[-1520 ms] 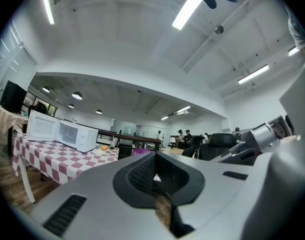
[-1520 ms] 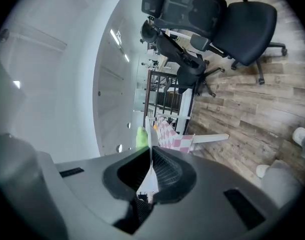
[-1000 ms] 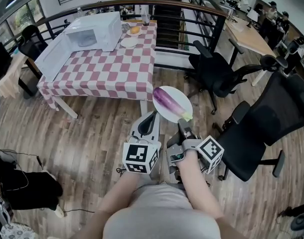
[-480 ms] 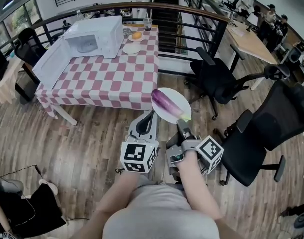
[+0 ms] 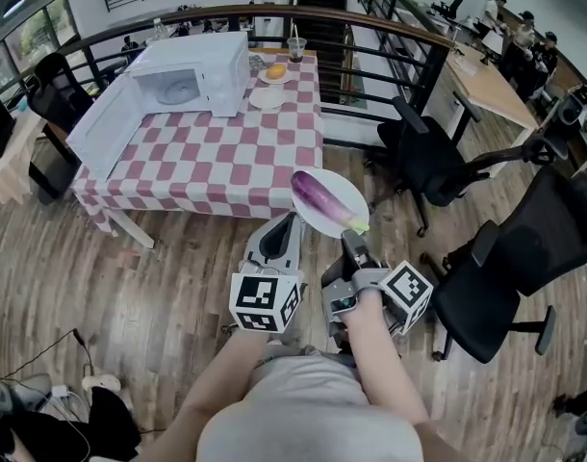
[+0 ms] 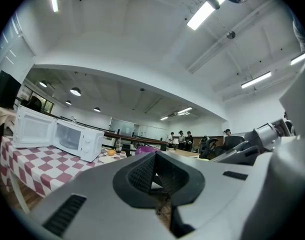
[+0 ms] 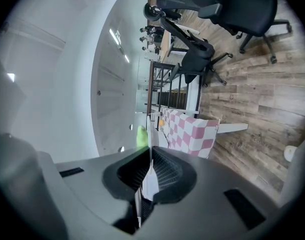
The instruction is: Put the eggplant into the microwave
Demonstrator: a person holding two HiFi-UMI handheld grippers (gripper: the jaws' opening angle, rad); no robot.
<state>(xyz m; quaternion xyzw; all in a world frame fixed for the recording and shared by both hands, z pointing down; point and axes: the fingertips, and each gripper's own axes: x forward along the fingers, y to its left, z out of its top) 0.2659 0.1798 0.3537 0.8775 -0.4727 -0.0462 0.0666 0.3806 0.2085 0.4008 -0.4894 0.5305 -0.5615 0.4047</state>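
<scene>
Over the wood floor (image 5: 178,282), short of the checked table (image 5: 236,162), the person carries the eggplant (image 5: 319,200) on a white plate (image 5: 352,198) rather than gripping it directly. The right gripper (image 5: 352,243) has its jaws clamped on the plate's near rim, which shows edge-on as a thin white line between the pads in the right gripper view. The plate is held roughly level, most likely so the long purple vegetable does not roll off. The left gripper (image 5: 290,221) rides just beside it, jaws together with nothing between them as far as its own view shows, apparently kept free to steady the plate if needed. The microwave (image 5: 192,73) stands at the table's far left end with its door (image 5: 106,128) swung wide open, so the cavity is ready and neither gripper has to open it. Eggplant and microwave are well apart, and carrying the plate across to the table looks like the step in hand.
</scene>
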